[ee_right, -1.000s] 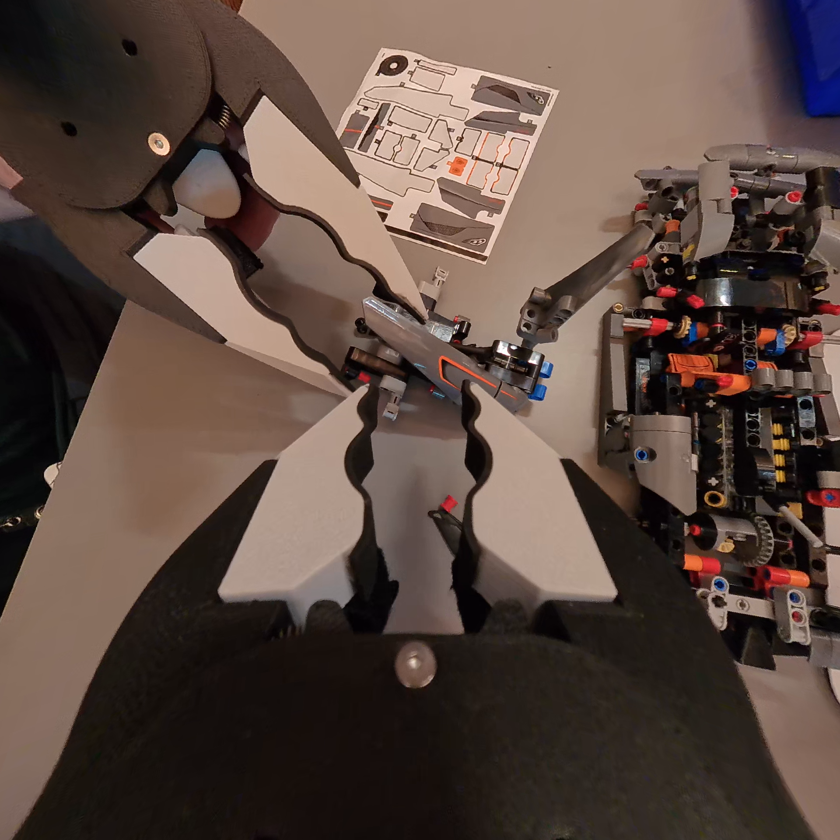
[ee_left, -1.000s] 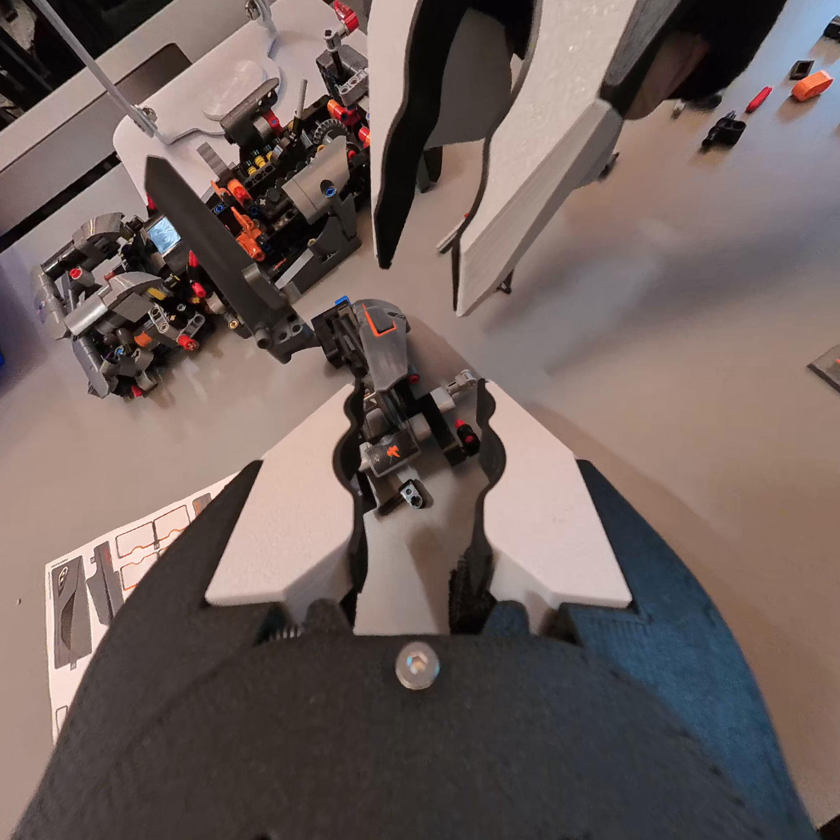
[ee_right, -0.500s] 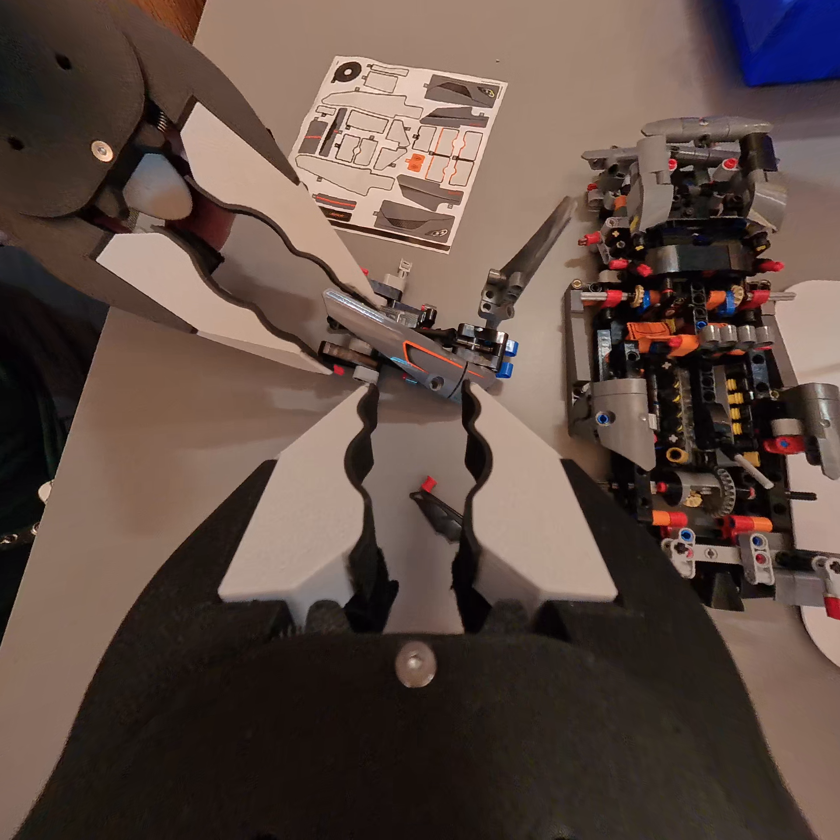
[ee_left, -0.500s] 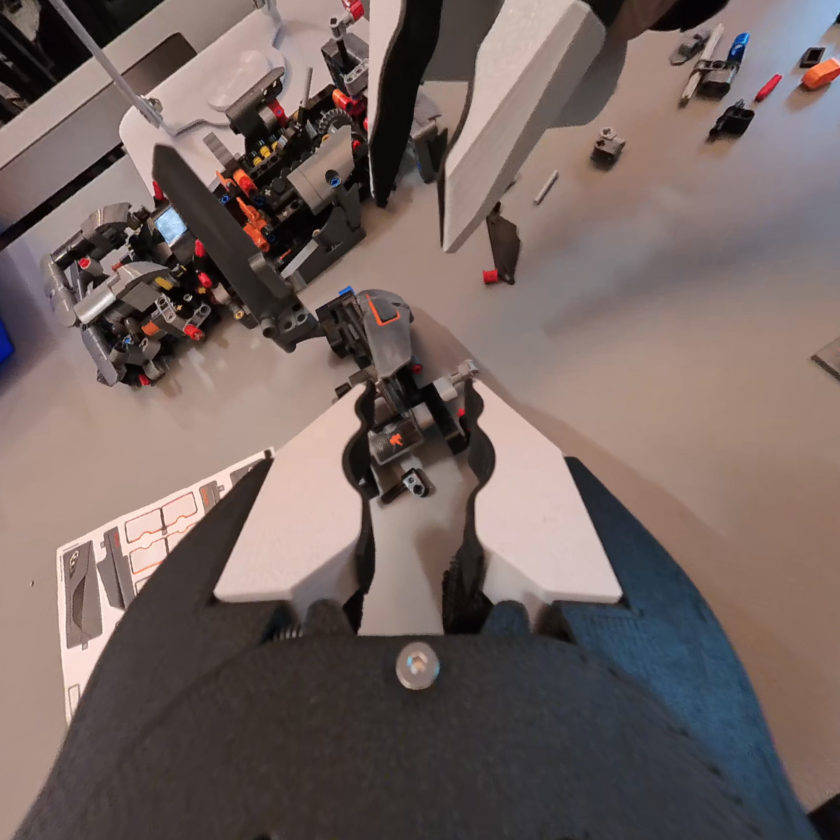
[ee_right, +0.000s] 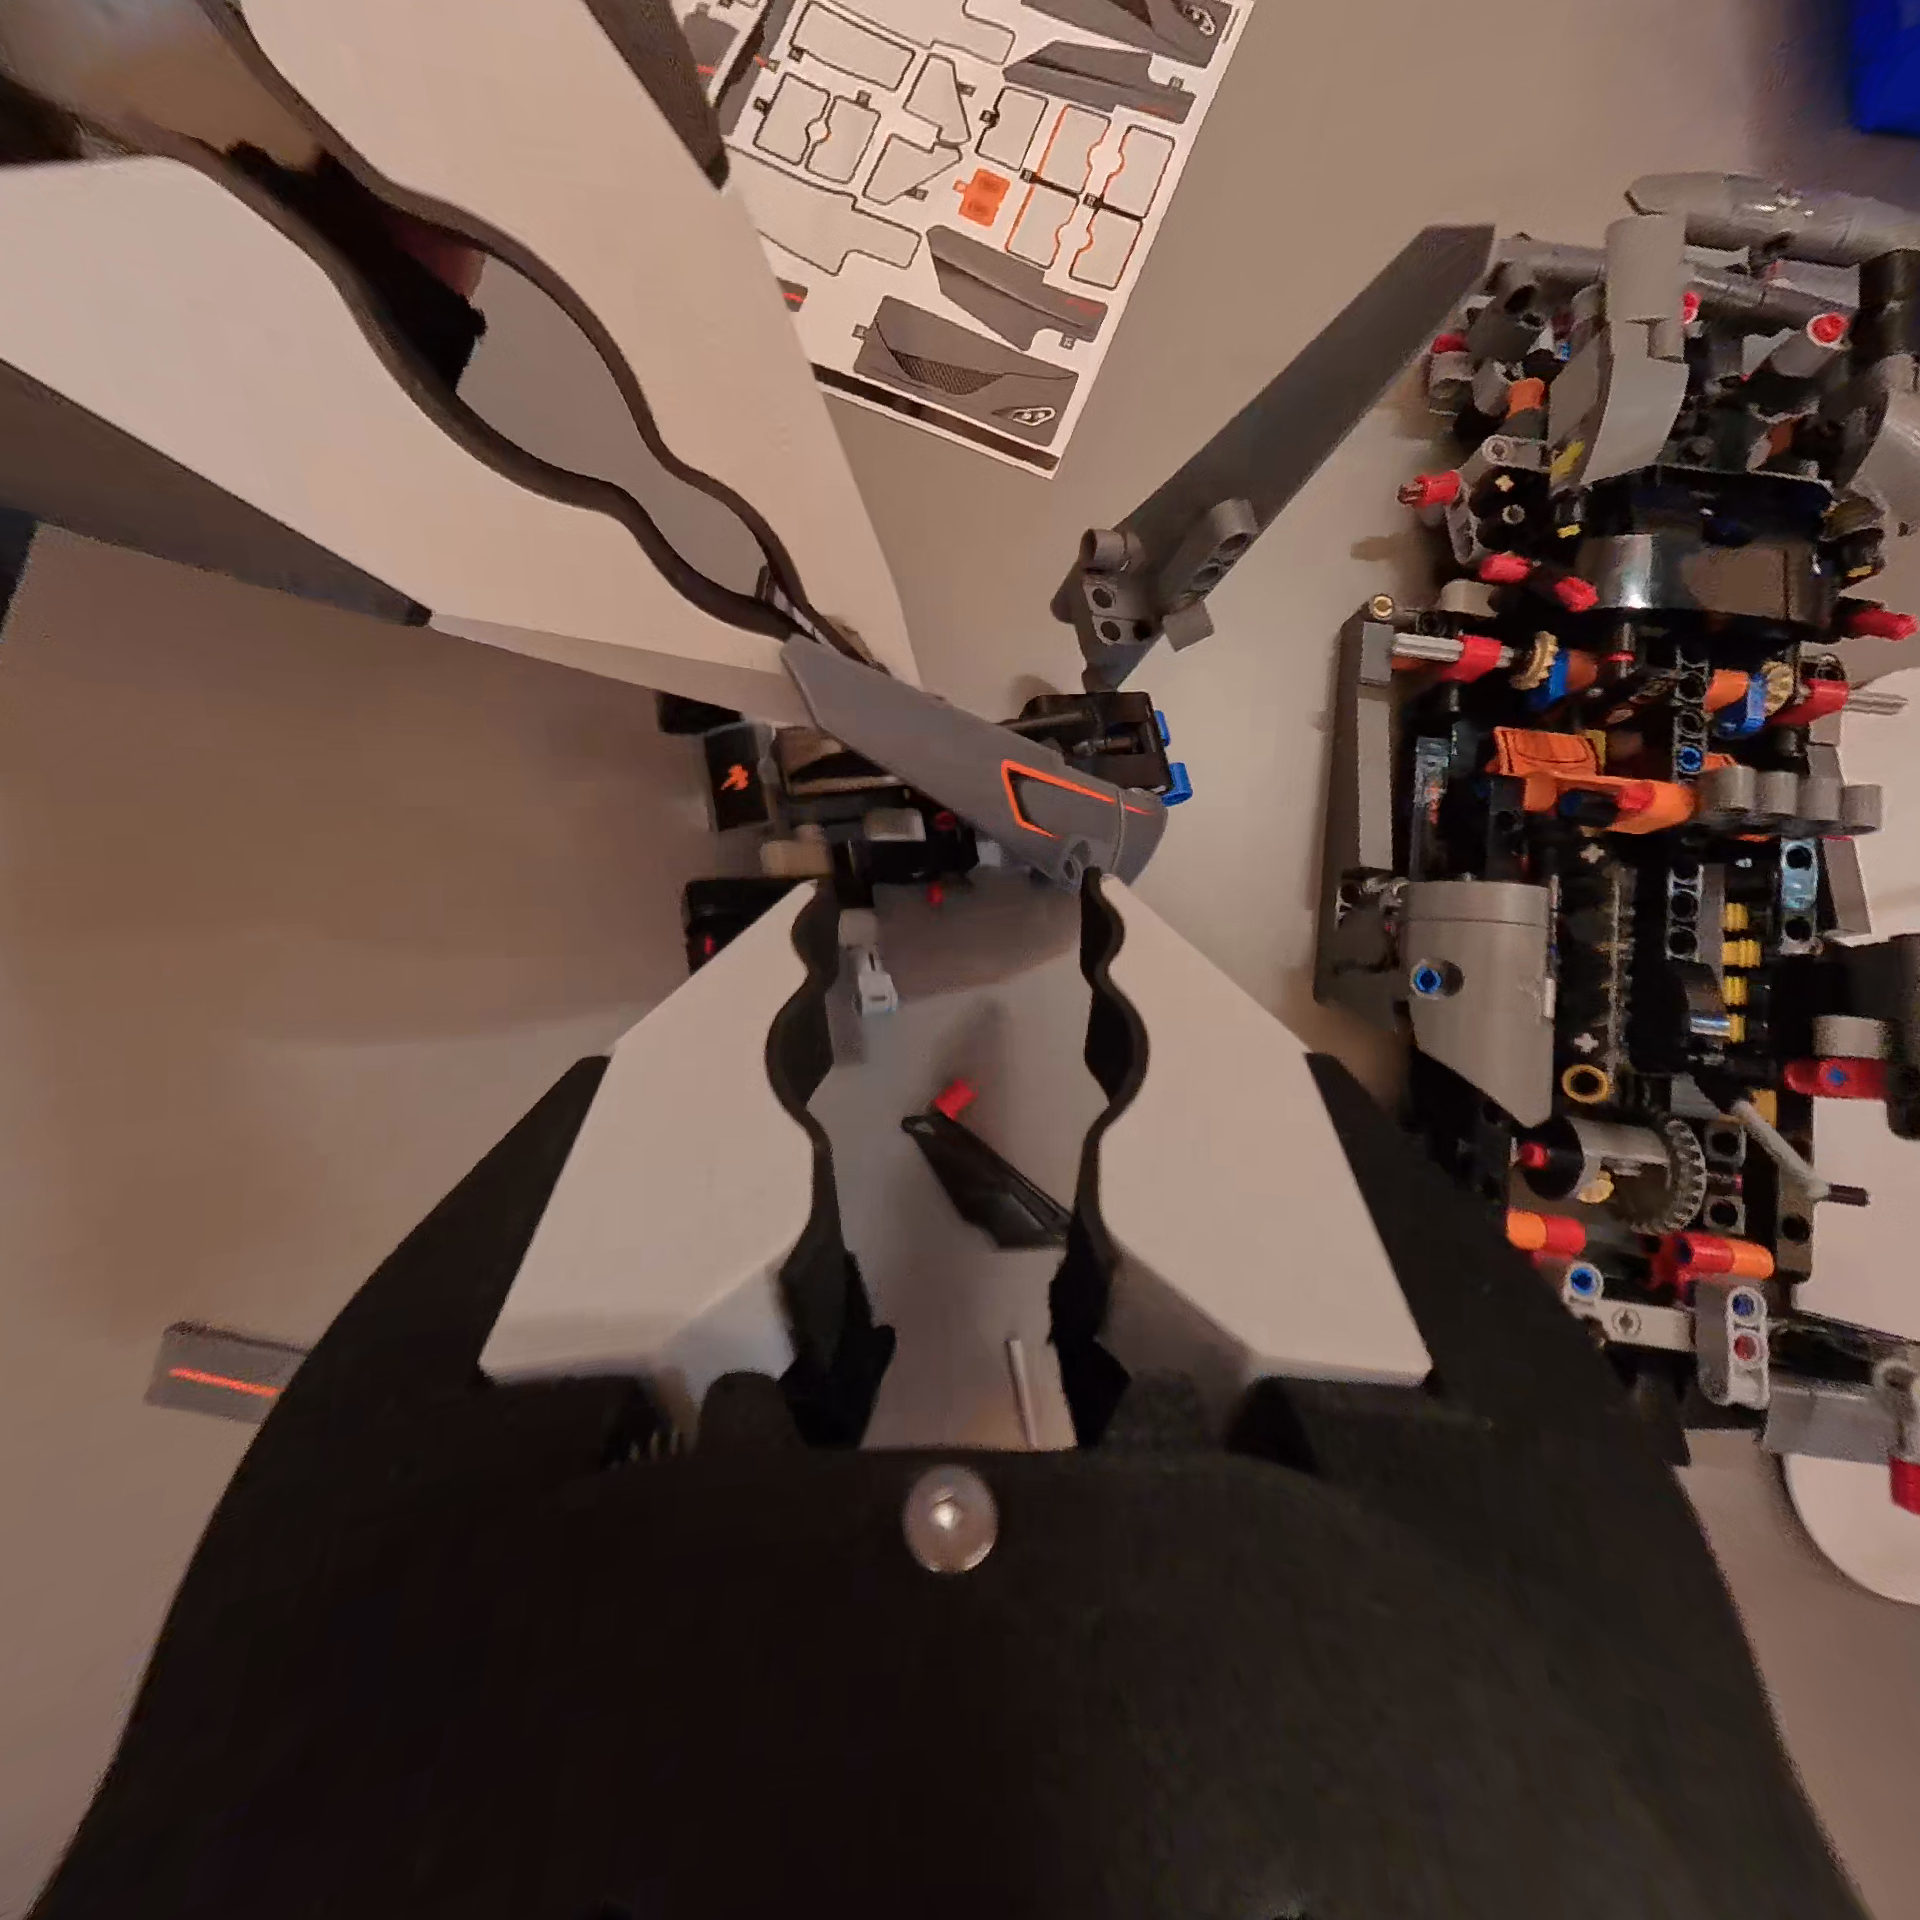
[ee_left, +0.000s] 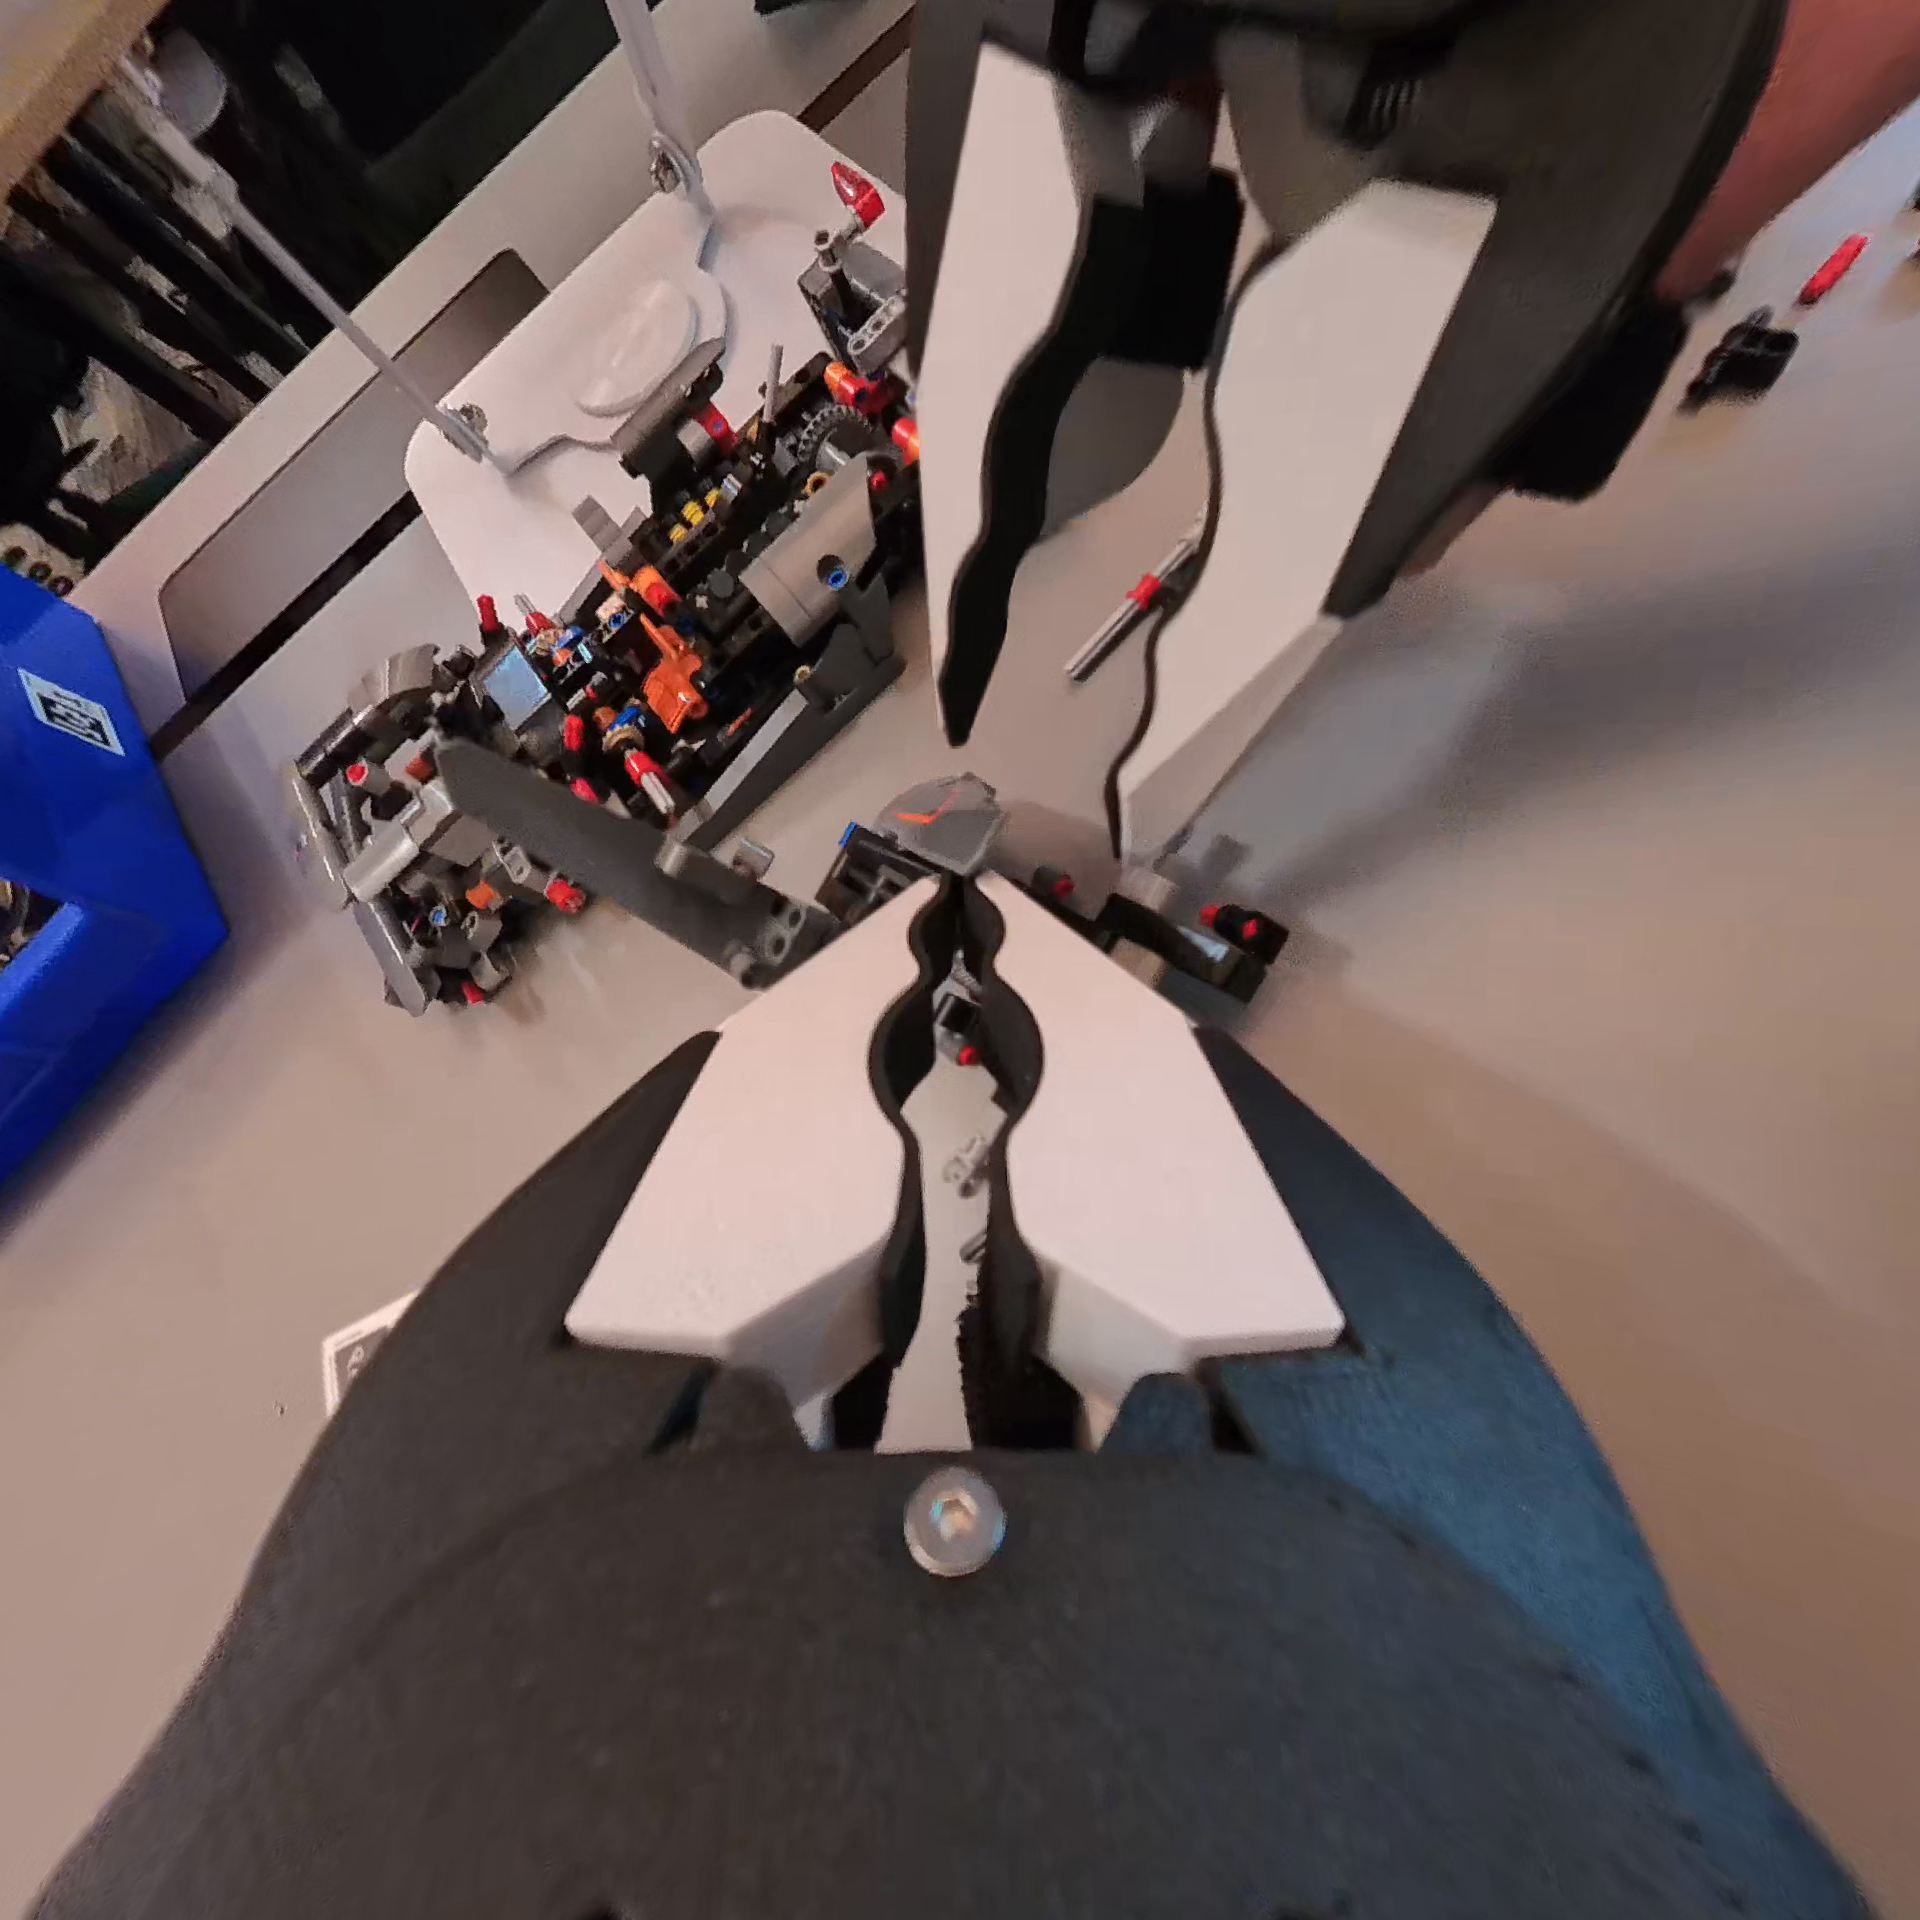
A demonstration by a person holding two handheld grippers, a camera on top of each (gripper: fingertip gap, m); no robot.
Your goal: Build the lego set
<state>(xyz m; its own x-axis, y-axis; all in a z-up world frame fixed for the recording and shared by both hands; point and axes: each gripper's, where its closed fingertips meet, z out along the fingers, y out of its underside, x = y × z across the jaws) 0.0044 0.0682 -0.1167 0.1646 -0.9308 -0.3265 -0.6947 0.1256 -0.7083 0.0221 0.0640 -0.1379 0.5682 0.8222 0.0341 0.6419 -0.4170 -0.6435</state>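
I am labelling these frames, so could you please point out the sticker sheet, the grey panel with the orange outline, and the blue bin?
sticker sheet point(ee_right: 966, 208), right wrist view, printed middle.
grey panel with the orange outline point(ee_right: 966, 758), right wrist view, bare flat face.
blue bin point(ee_left: 73, 883), left wrist view, side wall.

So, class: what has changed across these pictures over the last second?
The left hand-held gripper closed on the small grey sub-assembly. The right hand-held gripper, open, moved closer to it. The large chassis and sticker sheet stayed put.
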